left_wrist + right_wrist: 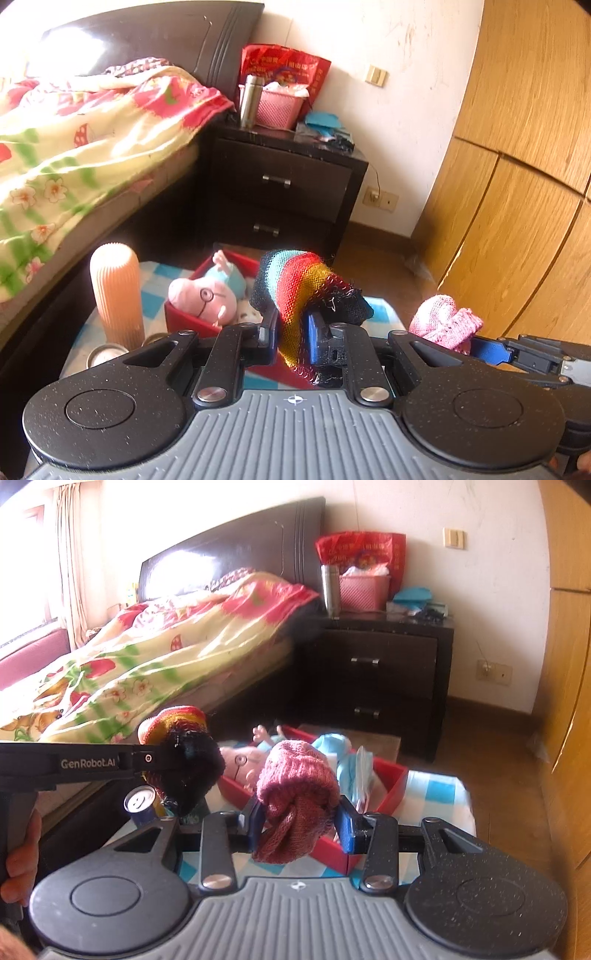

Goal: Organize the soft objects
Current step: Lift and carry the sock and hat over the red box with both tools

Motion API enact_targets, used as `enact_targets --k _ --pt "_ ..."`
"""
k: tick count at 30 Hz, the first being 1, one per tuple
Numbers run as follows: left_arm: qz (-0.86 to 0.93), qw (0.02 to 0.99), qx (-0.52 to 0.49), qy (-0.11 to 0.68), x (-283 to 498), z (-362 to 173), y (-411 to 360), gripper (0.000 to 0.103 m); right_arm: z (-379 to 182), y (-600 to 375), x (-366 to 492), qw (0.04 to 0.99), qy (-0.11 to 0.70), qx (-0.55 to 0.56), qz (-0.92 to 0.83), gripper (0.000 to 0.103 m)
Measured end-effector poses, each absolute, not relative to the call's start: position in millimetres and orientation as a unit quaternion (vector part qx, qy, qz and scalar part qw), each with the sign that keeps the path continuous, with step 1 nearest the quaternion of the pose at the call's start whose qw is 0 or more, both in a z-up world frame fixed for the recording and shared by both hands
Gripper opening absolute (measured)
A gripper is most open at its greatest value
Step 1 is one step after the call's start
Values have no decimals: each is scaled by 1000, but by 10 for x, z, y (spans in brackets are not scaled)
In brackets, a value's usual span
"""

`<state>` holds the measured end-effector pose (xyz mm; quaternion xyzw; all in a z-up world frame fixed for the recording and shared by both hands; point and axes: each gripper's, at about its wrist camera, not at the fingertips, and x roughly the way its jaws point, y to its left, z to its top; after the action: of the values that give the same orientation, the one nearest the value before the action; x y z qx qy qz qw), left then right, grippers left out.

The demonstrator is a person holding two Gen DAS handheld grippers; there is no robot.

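Here, in the left wrist view, the left claw is closed on a striped knitted cloth with teal, red, yellow and black bands. The cloth sits between the two fingers; most of it bulges above them and a short end hangs below. Beyond the cloth, a red box stands on the desk, which has a blue and white checked cover. In the box lies a pink pig toy with glasses. An orange ribbed bottle stands upright to the left of the box. At the right edge, the right claw pinches a pink knitted cloth.

In the right wrist view, the right claw grips the pink knitted cloth between its blue pads; the cloth is bunched above the fingers and a fold droops under them. The red box lies just behind it, with the pig toy and something light blue inside. To the left, the left claw holds the striped cloth up, above a drink can. A hand grasps its handle. Behind are a bed and a dark nightstand.
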<state>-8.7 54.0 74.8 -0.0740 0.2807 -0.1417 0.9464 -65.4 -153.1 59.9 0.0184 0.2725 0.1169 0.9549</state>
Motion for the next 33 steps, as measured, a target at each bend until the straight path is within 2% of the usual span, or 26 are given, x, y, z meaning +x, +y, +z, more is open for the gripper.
enact_targets --k 20,33 --pt "-135 954 -67 259 171 842 397 14 696 -1451 -470 970 230 -19 74 18" --pt "-109 955 -57 270 728 727 304 15 607 -1421 139 971 231 -35 41 18"
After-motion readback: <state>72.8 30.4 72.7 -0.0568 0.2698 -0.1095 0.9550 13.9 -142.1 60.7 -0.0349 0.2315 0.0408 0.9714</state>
